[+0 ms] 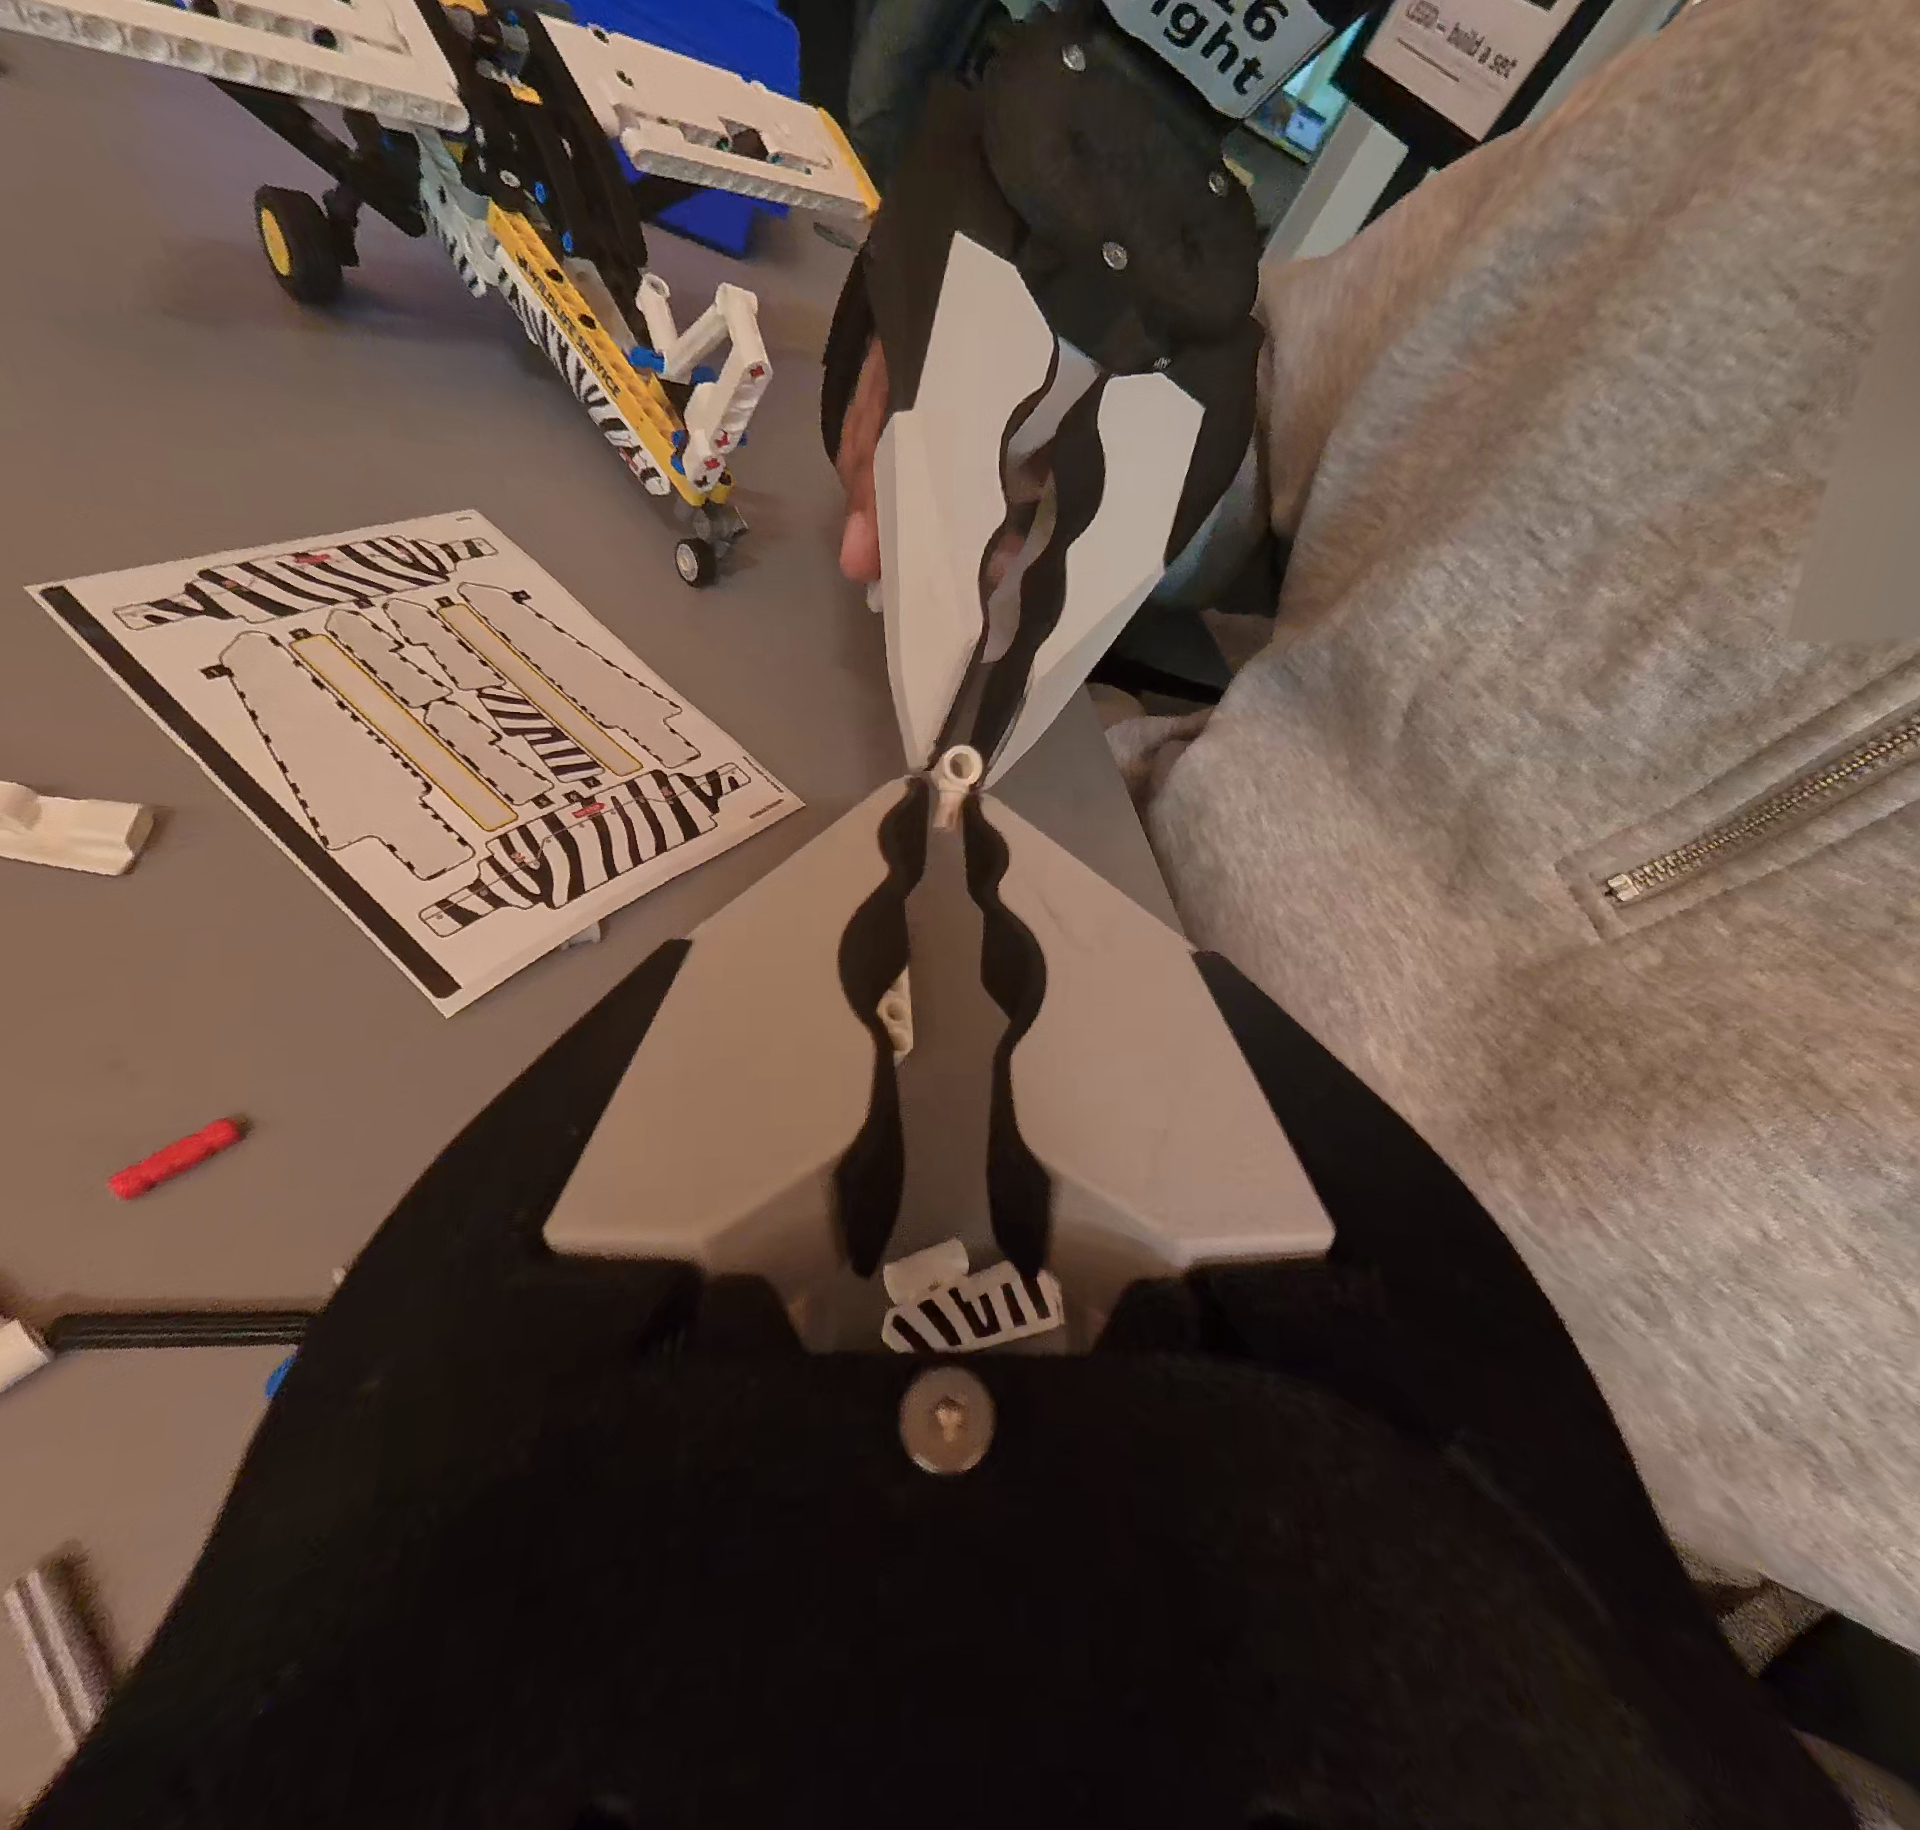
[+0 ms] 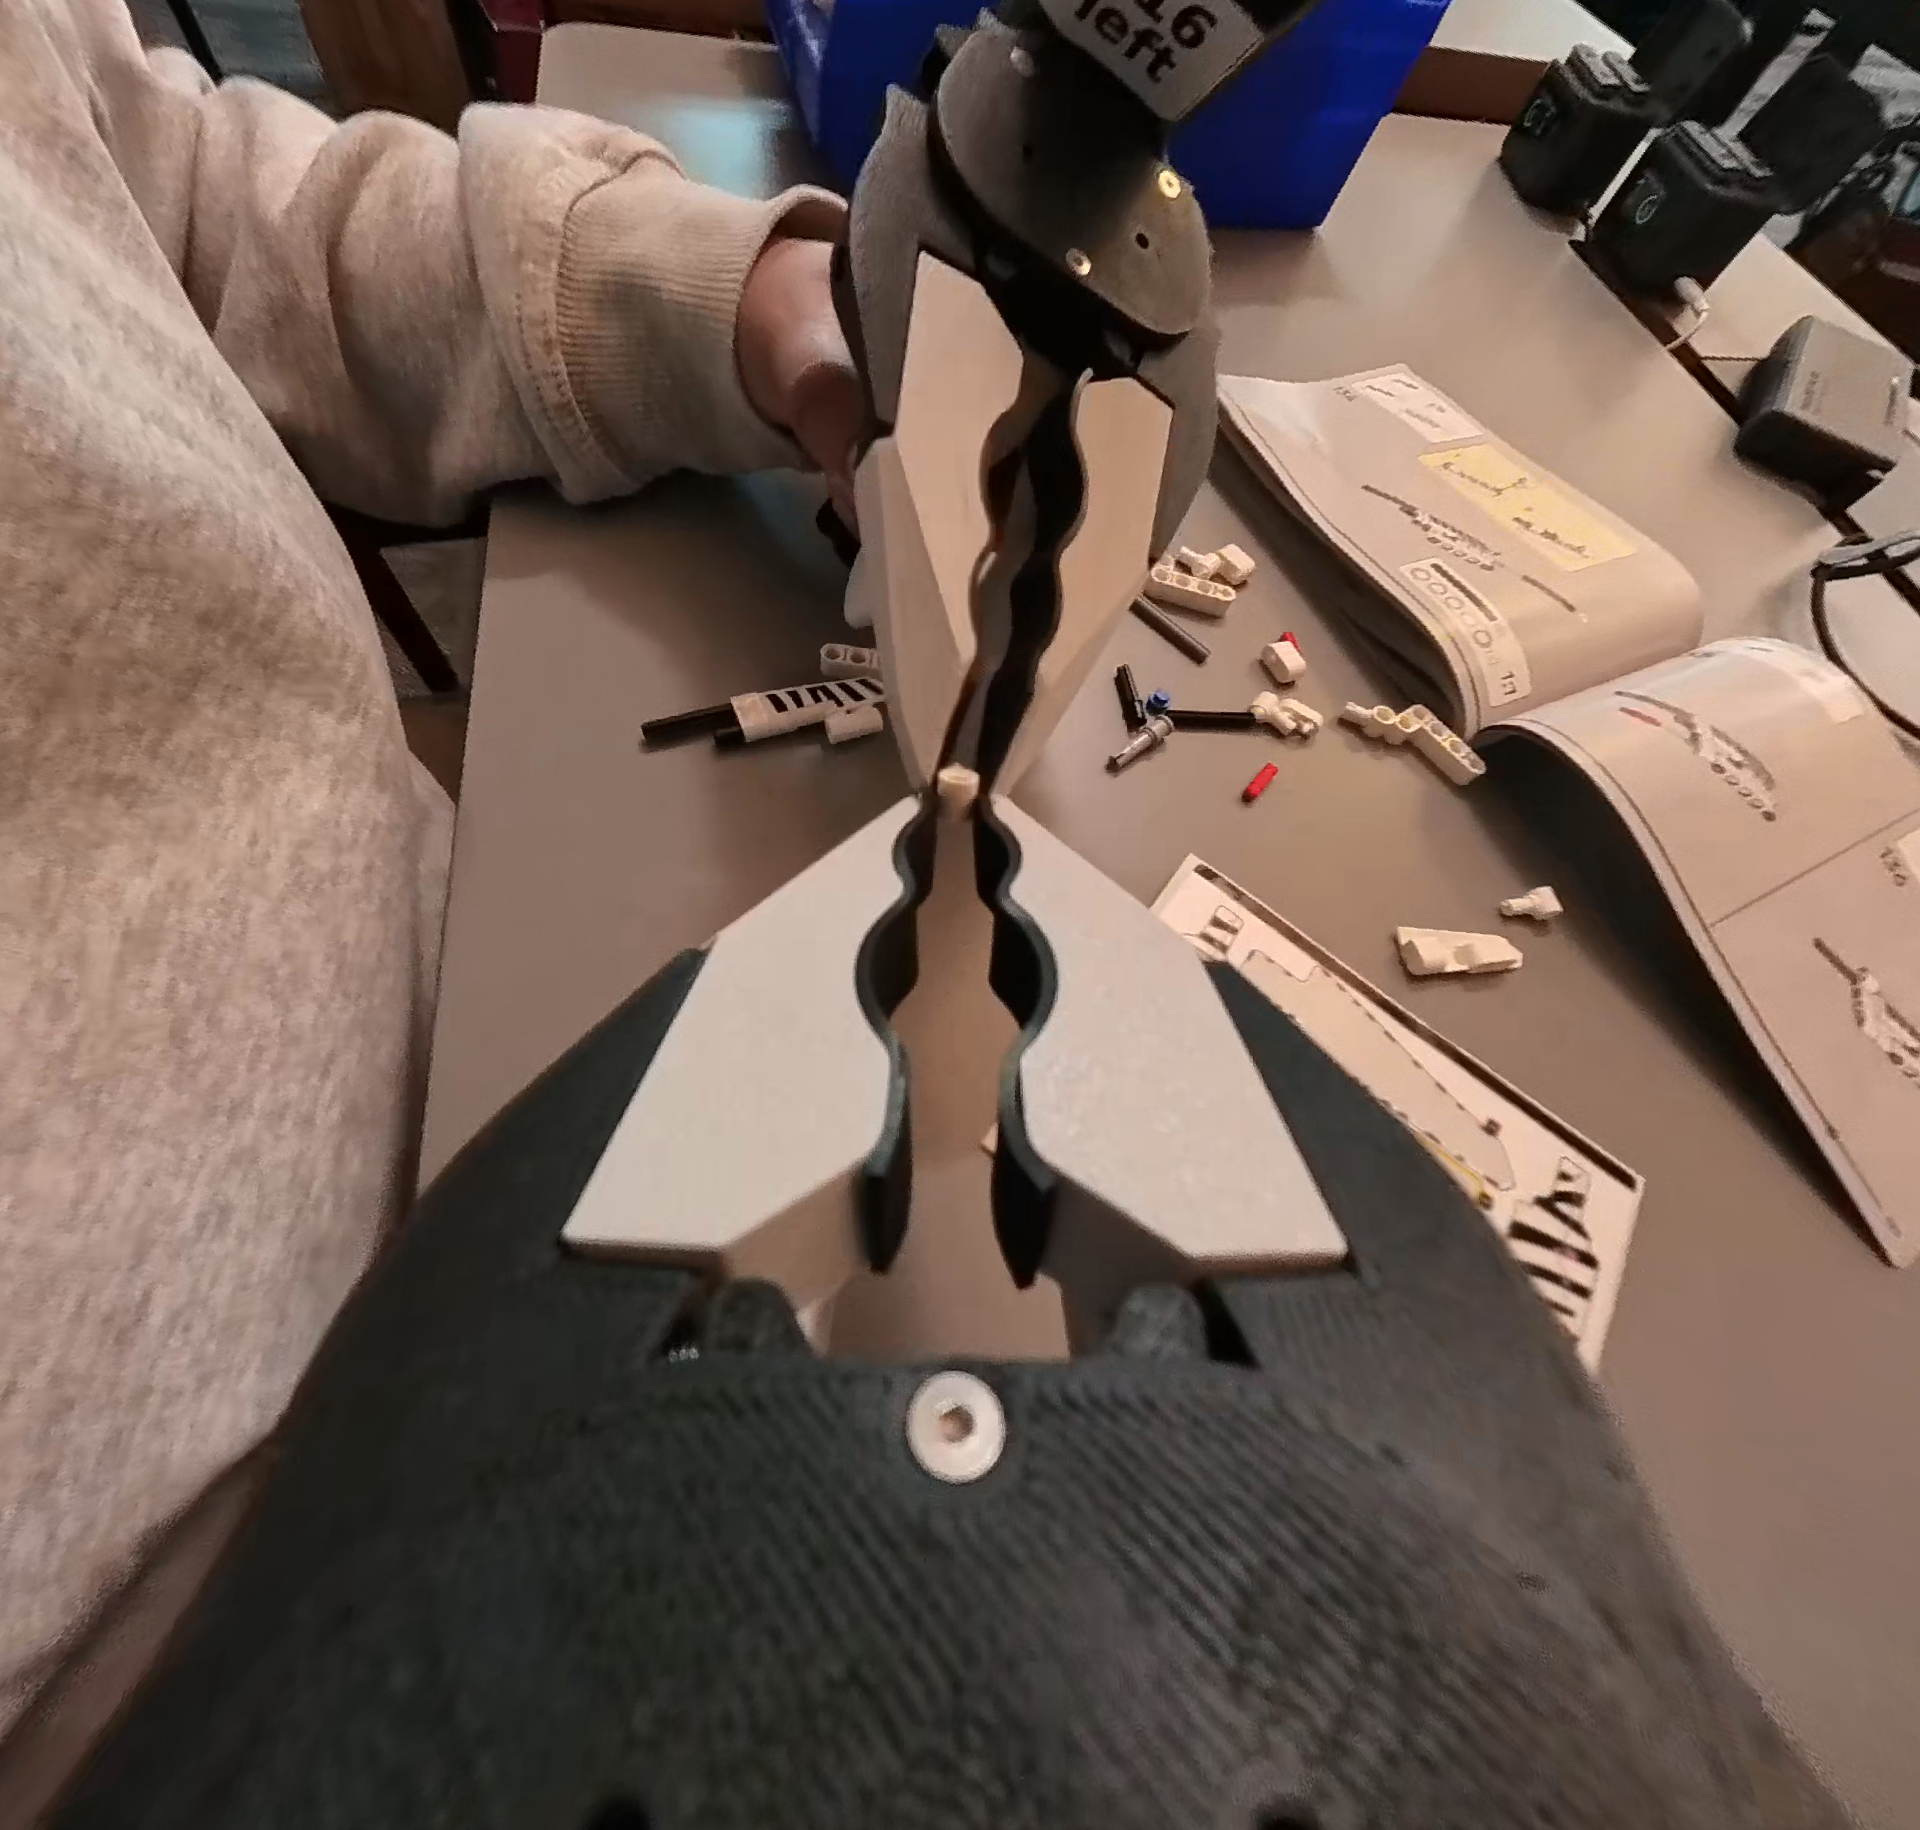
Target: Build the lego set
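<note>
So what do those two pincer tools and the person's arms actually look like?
Each gripper has a black textured body, a silver screw, and two pale grey wedge fingers lined with wavy black pads. A white tag sits on each handle. The sleeves are beige fleece.

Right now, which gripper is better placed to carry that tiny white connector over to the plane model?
Probably the left gripper: the plane model lies on its side of the table, and the white connector is pinched at its tips. The right gripper meets it tip to tip.
</note>
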`<state>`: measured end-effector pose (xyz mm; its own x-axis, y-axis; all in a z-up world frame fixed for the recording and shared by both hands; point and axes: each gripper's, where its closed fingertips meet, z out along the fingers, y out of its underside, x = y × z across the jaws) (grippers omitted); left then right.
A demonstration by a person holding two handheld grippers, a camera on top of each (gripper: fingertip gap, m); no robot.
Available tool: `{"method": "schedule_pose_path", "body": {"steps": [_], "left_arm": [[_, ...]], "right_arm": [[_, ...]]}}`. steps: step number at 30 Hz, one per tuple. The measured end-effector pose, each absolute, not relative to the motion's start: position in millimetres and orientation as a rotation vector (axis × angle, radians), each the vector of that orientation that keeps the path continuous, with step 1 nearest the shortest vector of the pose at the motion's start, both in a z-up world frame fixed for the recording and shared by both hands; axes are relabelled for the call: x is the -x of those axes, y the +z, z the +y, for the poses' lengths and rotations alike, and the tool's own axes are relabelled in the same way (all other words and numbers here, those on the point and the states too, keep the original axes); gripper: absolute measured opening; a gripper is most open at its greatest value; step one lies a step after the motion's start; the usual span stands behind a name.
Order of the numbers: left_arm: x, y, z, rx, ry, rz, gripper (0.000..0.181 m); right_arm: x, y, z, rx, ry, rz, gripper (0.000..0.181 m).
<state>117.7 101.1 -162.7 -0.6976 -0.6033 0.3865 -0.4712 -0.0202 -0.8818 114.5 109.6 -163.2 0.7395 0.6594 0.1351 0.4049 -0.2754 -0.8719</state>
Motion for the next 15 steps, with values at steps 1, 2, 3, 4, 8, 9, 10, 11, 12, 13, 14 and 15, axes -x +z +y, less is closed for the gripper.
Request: {"method": "schedule_pose_path", "body": {"steps": [1, 2, 3, 4, 8, 9, 10, 11, 12, 13, 14, 15], "left_arm": [[-118.9, -162.9, 101.9, 1.175, -1.822, 2.110, 0.011], [-118.7, -163.6, 101.7, 1.178, -1.821, 2.113, 0.012], [-118.0, -163.5, 101.1, 1.174, -1.826, 2.120, 0.012], [-117.1, -162.4, 100.3, 1.162, -1.831, 2.124, 0.007], [-114.6, -158.9, 100.1, 1.122, -1.835, 2.123, 0.002], [-114.4, -159.4, 100.0, 1.126, -1.839, 2.127, 0.002], [-114.6, -159.7, 100.0, 1.130, -1.841, 2.126, 0.002], [-115.0, -158.8, 99.7, 1.127, -1.848, 2.119, 0.005], [-115.8, -157.5, 99.7, 1.128, -1.856, 2.108, 0.011], [-116.7, -157.1, 100.2, 1.133, -1.857, 2.099, 0.013], [-116.7, -157.6, 100.5, 1.136, -1.855, 2.100, 0.010], [-115.9, -157.6, 100.2, 1.132, -1.855, 2.106, 0.003]], "right_arm": [[-114.6, -160.9, 109.4, 1.905, 0.335, -0.799, 0.005], [-114.5, -158.2, 109.1, 1.900, 0.365, -0.780, 0.006], [-114.8, -156.3, 109.1, 1.897, 0.390, -0.760, 0.005], [-115.4, -155.2, 109.2, 1.898, 0.409, -0.744, 0.005], [-115.5, -155.7, 109.4, 1.897, 0.442, -0.718, 0.005], [-115.2, -156.1, 109.4, 1.898, 0.443, -0.717, 0.006], [-115.4, -156.5, 109.6, 1.900, 0.439, -0.717, 0.005], [-115.5, -157.0, 109.8, 1.902, 0.435, -0.718, 0.005], [-115.4, -157.6, 109.7, 1.906, 0.431, -0.721, 0.006], [-115.3, -158.1, 109.6, 1.907, 0.428, -0.724, 0.006], [-114.8, -158.2, 109.5, 1.907, 0.427, -0.727, 0.006], [-114.5, -158.0, 109.4, 1.907, 0.427, -0.728, 0.006]]}}
